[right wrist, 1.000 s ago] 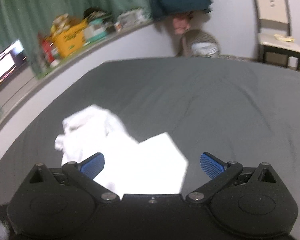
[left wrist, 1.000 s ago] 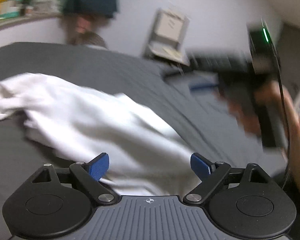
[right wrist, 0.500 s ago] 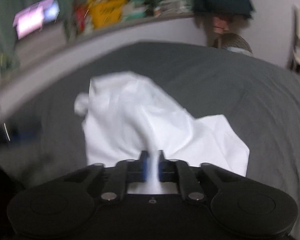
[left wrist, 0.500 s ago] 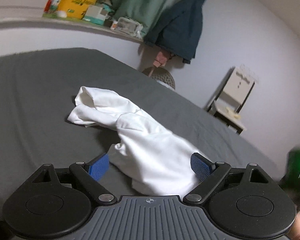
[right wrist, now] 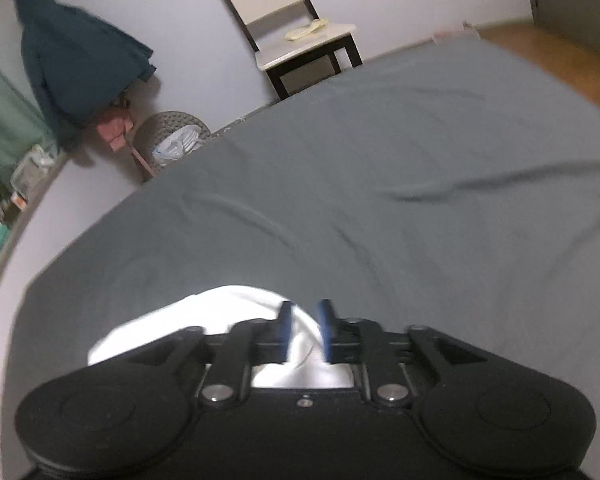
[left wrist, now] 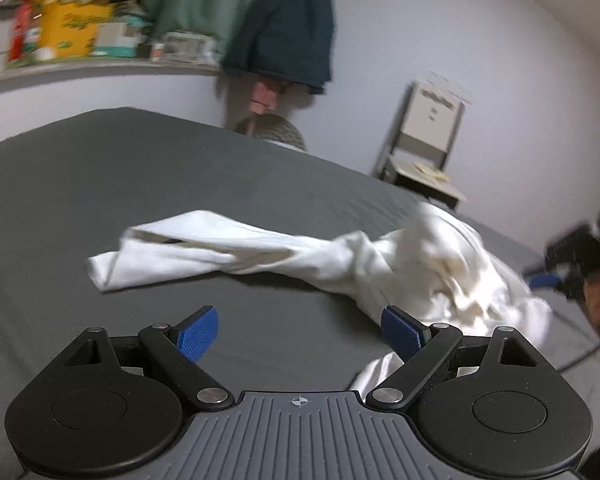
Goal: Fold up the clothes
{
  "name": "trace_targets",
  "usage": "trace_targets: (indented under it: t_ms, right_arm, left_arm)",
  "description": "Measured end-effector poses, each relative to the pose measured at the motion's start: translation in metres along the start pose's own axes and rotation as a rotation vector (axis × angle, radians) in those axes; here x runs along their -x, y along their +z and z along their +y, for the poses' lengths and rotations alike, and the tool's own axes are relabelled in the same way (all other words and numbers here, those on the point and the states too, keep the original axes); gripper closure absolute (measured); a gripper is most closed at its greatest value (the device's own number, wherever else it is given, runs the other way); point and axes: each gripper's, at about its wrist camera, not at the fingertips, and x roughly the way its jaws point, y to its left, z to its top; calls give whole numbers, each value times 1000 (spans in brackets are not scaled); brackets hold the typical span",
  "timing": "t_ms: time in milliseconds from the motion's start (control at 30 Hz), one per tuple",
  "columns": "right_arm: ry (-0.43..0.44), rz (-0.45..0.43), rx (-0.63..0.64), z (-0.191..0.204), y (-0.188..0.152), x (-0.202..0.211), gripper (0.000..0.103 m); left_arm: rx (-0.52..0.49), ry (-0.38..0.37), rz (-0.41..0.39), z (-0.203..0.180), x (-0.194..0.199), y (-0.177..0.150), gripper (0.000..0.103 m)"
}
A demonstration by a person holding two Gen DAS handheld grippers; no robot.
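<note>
White garment [left wrist: 340, 256]: lying crumpled across the middle of the grey bed [left wrist: 140, 184], one twisted end stretched toward the far-left side, bulkier bunched part toward the right edge, a fold running under the left gripper's right finger.

Left gripper [left wrist: 300, 330]: jaws spread wide, nothing between the pads, only bare sheet below; garment just ahead and to the right.

Right gripper [right wrist: 305, 330]: jaws opening, narrow gap, white cloth between the blue pads [right wrist: 286, 330]; contact with the pads not determinable owing to blur. Seen also at the right border of the left wrist view, beside the bunched part.

Open room: wide bare sheet beyond the right gripper up to the far edge; bare sheet left of the garment up to the ledge-side edge.

Beyond the far edge: chair [right wrist: 300, 32], woven basket [right wrist: 172, 136], dark jacket [right wrist: 76, 56] on the wall.
</note>
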Motion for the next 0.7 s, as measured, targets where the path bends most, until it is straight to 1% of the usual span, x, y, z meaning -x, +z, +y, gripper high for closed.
trace_targets:
  t_ms: [33,100,167,233,267,367,400,533,567,600,633,667,700]
  right_arm:
    - [24,-17,21,6,1,7,70]
    - [95,-41,98,24,1,20,47]
    - [205,-31,192,40,-1,30,37]
    - [279,7,253,50,-5,32,37]
    - [311,29,277,55,-7,32,37]
    - [342,133,287,59,-12,15,38]
    - [346,168,274,57,-13,9,38]
    - [377,286,163,44,-15,-15,40]
    - [387,314,133,41,-15,-21,42]
    - [398,341,103,37,-15,-27,43]
    - [409,356,77,36,-16,-30,43]
    - [416,350,76,38,-16,-30,43]
    - [416,336,94,41,-17,-27,43]
  left_arm:
    - [-20,-13,4,-6,-2,0,14]
    - [-63,-54,7,-17,-6,2,14]
    - [-128,-87,-8,-31,-11,7,14]
    - [-204,-100,-40,-45,-15,13,14]
    - [-254,-84,-55,-53,-21,17,14]
    - [-382,-41,-91,-72,-41,28,14]
    - [-407,-35,-92,-77,-50,33,14]
    - [-423,-67,-40,-91,-81,46,15]
    - [-425,-78,-34,-94,-86,48,28]
    - [-432,-84,-26,-97,-91,49,51]
    - [-444,-79,-19,-101,-94,50,58]
    - [-448,-80,-25,-104,-95,51,65]
    - [-449,-83,-34,-106,-94,52,74]
